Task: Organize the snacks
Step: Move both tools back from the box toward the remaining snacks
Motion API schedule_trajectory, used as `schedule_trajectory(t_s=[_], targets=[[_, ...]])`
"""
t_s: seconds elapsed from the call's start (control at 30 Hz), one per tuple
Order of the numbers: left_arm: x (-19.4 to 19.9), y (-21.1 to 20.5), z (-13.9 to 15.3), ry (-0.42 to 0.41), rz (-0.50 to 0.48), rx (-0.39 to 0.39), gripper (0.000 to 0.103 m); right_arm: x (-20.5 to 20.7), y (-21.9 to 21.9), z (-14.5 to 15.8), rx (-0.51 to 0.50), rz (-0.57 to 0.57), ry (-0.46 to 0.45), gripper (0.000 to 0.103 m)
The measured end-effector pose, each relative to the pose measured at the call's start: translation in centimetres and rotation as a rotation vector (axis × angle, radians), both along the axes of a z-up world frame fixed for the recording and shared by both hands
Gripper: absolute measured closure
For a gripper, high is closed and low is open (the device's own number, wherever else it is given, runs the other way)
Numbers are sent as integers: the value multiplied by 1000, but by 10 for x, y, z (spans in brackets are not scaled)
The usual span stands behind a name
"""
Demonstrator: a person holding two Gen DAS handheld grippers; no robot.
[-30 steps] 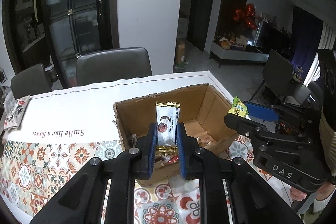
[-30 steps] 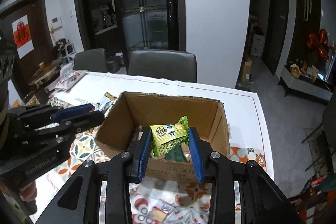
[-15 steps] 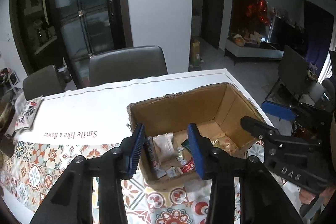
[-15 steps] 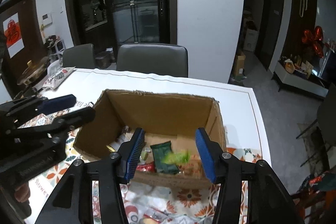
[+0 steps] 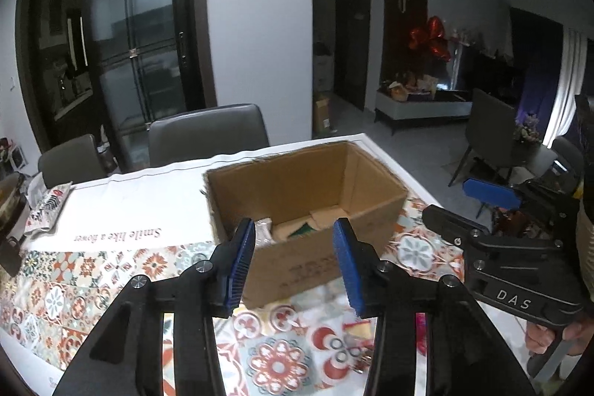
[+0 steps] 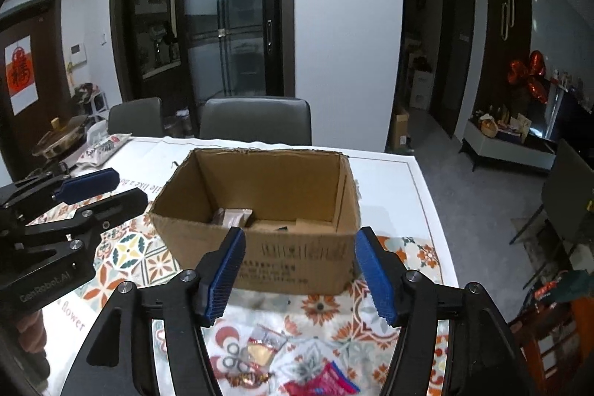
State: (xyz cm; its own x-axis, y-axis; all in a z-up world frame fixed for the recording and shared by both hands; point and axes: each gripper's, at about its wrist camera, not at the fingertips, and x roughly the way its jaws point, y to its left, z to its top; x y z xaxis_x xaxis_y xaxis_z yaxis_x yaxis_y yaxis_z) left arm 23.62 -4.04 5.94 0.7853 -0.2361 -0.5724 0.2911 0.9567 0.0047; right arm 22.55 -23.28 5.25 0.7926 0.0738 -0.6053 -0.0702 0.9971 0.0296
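Observation:
An open cardboard box (image 5: 308, 258) (image 6: 297, 258) stands on the patterned tablecloth, with a few snack packets (image 5: 264, 234) (image 6: 234, 216) lying inside it. My left gripper (image 5: 293, 266) hovers in front of the box's near wall, its jaws opening with nothing between them. My right gripper (image 6: 299, 271) hangs before the same wall, jaws also opening and empty. Loose snacks (image 6: 265, 347) lie on the cloth just below the right gripper, among them a red packet (image 6: 323, 383). More loose snacks (image 5: 358, 329) show under the left gripper. Each gripper also appears at the side of the other's view.
A printed snack bag (image 5: 46, 206) (image 6: 102, 147) lies at the table's far left beside a pot (image 6: 61, 136). Two grey chairs (image 5: 206, 132) (image 6: 256, 117) stand behind the table. The table's right edge (image 6: 427, 195) drops to the floor.
Both grippers let go of their packets, a white one on the left and a green one on the right, which dropped into the box. Both jaws widened and drew back toward me.

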Motion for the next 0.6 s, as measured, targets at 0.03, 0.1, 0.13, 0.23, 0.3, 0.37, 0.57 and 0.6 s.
schedule_trajectory(t_s=[0.03, 0.1, 0.13, 0.23, 0.3, 0.37, 0.57, 0.6], targets=[[-5, -2, 0, -1, -5, -1, 58, -5, -1, 0, 6, -3, -7, 39], [-13, -7, -3, -8, -15, 4, 58, -16, -5, -1, 18, -21, -16, 35], [-18, -9, -4, -14, -16, 9, 58, -21, -6, -2, 24, -25, -20, 35], [-30, -13, -11, -21, -27, 12, 57, -34, -11, -9, 35, -43, -17, 35], [-37, -17, -16, -21, -34, 19, 56, -41, -13, -14, 38, -52, -12, 31], [-42, -19, -23, -12, -49, 13, 56, -49, -18, -23, 55, -66, 0, 31], [-51, -24, -47, 45, -78, -18, 55, -62, -27, -50, 104, -86, 50, 31], [-52, -25, -52, 51, -79, -16, 55, -64, -28, -54, 105, -89, 58, 31]])
